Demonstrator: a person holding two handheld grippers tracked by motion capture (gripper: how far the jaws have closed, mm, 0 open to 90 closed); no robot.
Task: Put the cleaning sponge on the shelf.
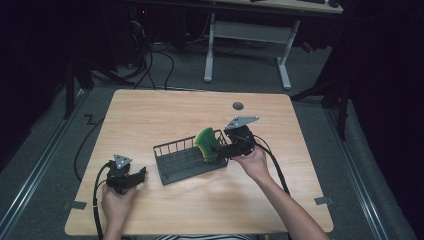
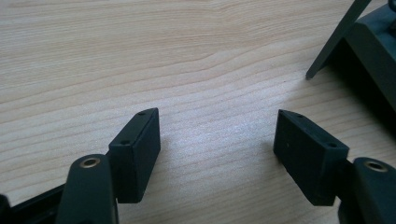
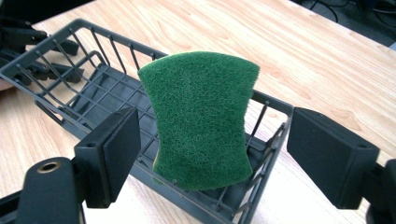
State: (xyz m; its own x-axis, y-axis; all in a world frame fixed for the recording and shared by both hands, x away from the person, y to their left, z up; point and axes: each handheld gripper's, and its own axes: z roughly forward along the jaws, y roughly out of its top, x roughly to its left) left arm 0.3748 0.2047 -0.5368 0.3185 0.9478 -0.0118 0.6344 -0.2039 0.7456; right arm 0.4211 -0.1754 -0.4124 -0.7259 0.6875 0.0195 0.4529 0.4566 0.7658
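A green scouring sponge stands on edge in the right end of a dark grey wire basket, leaning on its end wall. My right gripper is open just right of the basket, with one jaw on each side of the sponge and neither touching it. My left gripper rests low over the bare wooden table left of the basket, open with nothing between its jaws. A basket corner shows at the upper right of the left gripper view.
A round dark grommet hole sits near the table's far edge. Tape marks lie at the front corners. Beyond the table stand a white-legged desk and floor cables.
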